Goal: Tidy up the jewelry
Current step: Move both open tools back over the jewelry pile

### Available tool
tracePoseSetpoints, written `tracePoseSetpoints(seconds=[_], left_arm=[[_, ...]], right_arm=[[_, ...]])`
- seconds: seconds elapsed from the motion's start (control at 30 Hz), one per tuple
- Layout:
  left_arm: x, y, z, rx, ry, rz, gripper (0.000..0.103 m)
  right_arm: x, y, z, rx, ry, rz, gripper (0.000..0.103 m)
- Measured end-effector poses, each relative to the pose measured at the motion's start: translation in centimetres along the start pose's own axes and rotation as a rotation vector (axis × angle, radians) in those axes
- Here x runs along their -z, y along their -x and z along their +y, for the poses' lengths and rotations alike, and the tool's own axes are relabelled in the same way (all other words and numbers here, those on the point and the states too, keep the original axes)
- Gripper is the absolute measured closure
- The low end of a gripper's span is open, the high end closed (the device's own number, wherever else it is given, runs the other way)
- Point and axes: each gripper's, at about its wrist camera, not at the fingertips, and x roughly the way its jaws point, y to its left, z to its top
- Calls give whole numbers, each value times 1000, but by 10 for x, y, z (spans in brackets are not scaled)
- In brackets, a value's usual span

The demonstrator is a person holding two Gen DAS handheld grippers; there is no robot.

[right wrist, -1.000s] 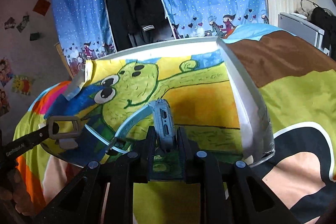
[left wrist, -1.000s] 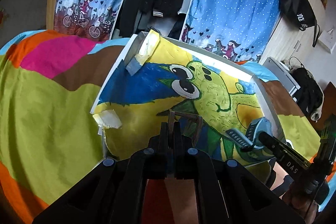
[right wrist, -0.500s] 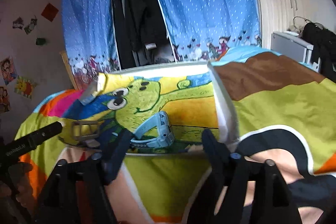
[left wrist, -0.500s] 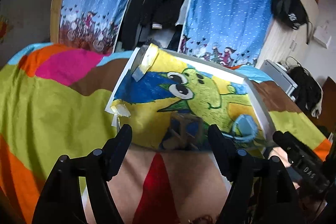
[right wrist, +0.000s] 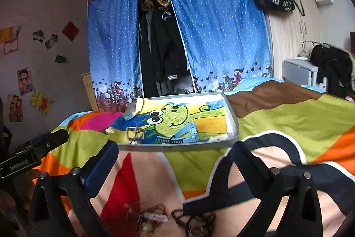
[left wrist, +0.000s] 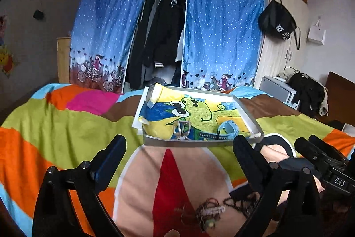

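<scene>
I find both claws released and holding nothing. The left gripper (left wrist: 179, 154) has its jaws spread wide across the lower half of its view; the right gripper (right wrist: 175, 157) stands the same in its own.

The tray (left wrist: 199, 142) sits at frame centre in both views, ahead of the claws on the bedspread (left wrist: 66, 126). In it lie 2 items: a strap with a square buckle (left wrist: 182, 128) toward the tray's left front, and a light blue watch (left wrist: 228, 129) to the right, its dark band running roughly along the front wall.

The remaining jewelry (left wrist: 208, 212) is a tangle of chains and beads at the bottom edge of the left view, right of centre, below and behind the fingertips. In the right view the same tangle (right wrist: 168, 219) lies bottom centre, between the 2 fingers (right wrist: 99, 161). It spreads left to right across both frames.

My judgement: the right claw is better aligned, but either must draw back and tip downward to reach it. Individual pieces cannot be told apart in the blur.
</scene>
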Motion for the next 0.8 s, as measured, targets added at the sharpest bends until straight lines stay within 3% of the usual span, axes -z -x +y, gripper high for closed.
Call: tracePoseSetpoints(seconds=[0.23, 0.53, 0.8], left_arm=[[27, 50, -6, -2, -19, -3, 7], [68, 89, -12, 13, -58, 17, 7], [112, 85, -4, 22, -90, 152, 7]], right_arm=[[22, 56, 17, 9, 26, -20, 0], [57, 91, 20, 42, 1, -6, 0], [99, 88, 21, 43, 18, 114, 0]])
